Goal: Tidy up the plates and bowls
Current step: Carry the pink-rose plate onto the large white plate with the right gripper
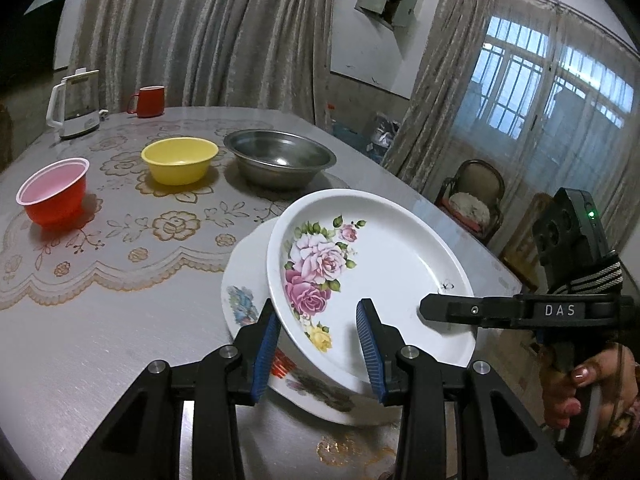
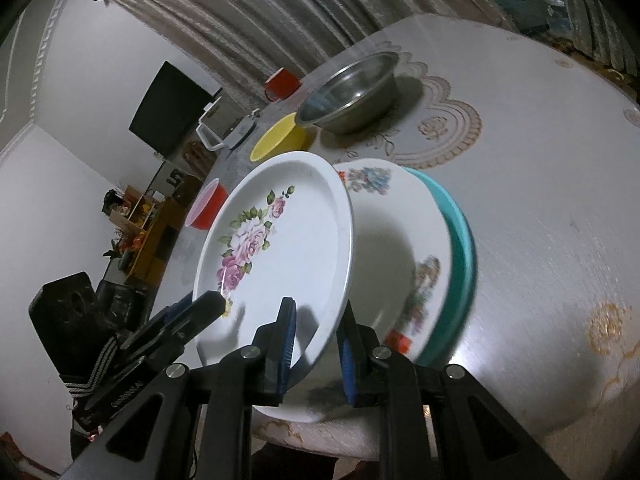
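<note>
Now both tools gripping rose plate (image 1: 372,268) rims, left tool (image 1: 324,344), right tool (image 2: 316,344); tilted over near plate stack (image 2: 424,248) for stacking.

left gripper (image 1: 318,344) pointing downward, blue pads (image 1: 370,344) seemingly pinching a rim, right gripper (image 2: 316,344) clamped likewise, hand (image 1: 588,392) on its handle

the rose plate (image 1: 384,264) hides most of the plate beneath (image 1: 240,300); beside it, the teal dish (image 2: 460,256) shows only a blurred rim.
</note>
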